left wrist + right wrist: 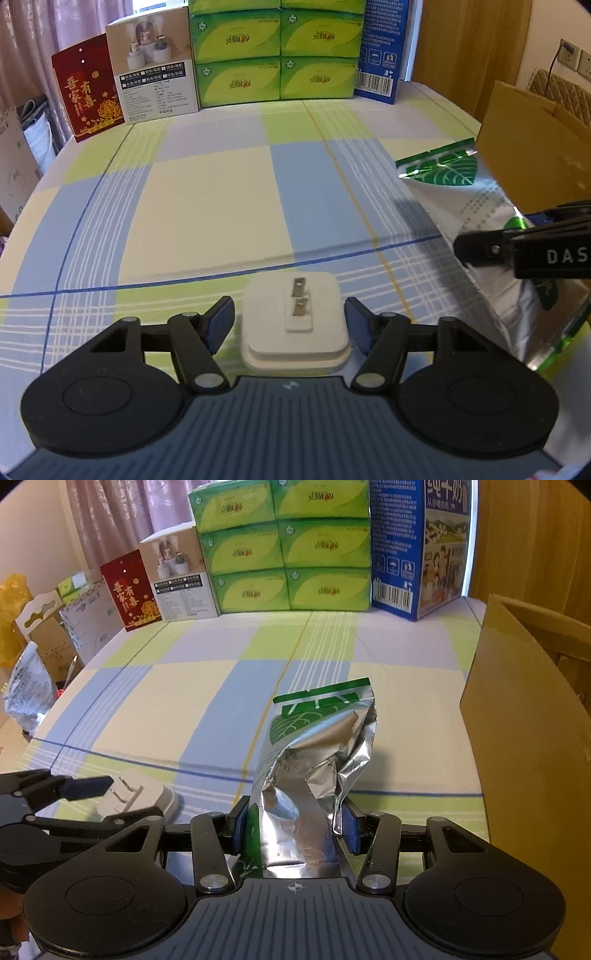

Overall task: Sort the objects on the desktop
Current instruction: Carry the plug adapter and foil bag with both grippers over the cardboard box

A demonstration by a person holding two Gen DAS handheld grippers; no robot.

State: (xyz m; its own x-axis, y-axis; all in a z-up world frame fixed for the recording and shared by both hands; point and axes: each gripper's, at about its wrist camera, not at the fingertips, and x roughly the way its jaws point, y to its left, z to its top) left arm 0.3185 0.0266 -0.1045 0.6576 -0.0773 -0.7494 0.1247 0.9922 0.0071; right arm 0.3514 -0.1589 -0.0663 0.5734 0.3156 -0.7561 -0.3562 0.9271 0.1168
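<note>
Checked cloth (207, 206) in pale blue, green and cream is covering the table, with green tissue boxes (275, 55), a blue carton (417, 550), a white product box (155, 66) and a red card (88, 92) standing along its far edge, and pink curtains (110, 520) hanging behind them. An open cardboard box (528, 716), likely the sorting target, is sitting at the right edge. The right gripper (293, 825) is clenching the crumpled lower end of a foil bag (317, 746), whose green-printed top is leaning away unsupported; the thin foil is looking slippery, so it may be sliding out or snagging on the box wall during a lift. The left gripper (290, 325) is straddling a white plug adapter (295, 325) lying prongs-up on the cloth, fingers released and not touching it. Closing off-centre could be skidding the smooth adapter sideways, and the two grippers are working close enough to be risking a bump
</note>
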